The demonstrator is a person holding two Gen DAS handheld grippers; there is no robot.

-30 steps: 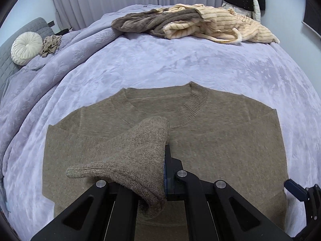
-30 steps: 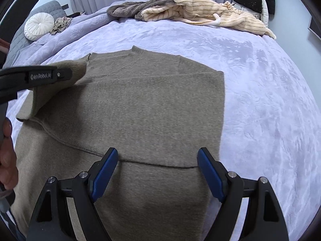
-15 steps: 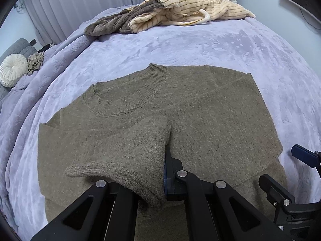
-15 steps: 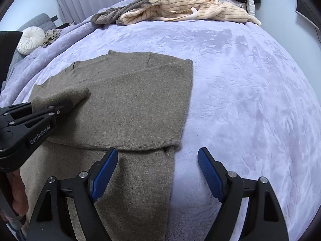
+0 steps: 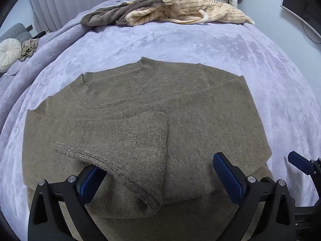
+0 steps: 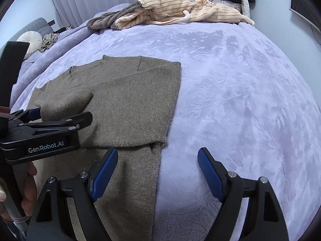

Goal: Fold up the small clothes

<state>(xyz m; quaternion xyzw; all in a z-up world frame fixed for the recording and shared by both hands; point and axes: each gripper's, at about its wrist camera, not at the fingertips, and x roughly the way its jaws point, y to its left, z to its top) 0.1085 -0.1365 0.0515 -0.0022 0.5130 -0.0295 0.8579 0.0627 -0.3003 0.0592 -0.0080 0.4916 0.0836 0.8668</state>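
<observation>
A brown knit sweater (image 5: 196, 108) lies flat on the lilac bed cover, neck away from me, both sleeves folded in over the body. The left sleeve cuff (image 5: 124, 160) lies loose on the body between the open fingers of my left gripper (image 5: 160, 172). My right gripper (image 6: 158, 170) is open and empty, just above the sweater's right lower edge (image 6: 156, 140). The sweater (image 6: 136, 100) and my left gripper (image 6: 60, 118) also show in the right wrist view, the gripper at the left beside the cuff.
A heap of cream striped and grey-brown clothes (image 5: 176, 10) lies at the far edge of the bed. A round white cushion (image 5: 9, 50) and a small beige garment (image 5: 30, 47) lie far left. Lilac cover (image 6: 240, 100) stretches to the right of the sweater.
My left gripper carried the sleeve cuff over the sweater body, then opened and let it go. The right gripper shifted right, toward the sweater's right edge, and stayed open.
</observation>
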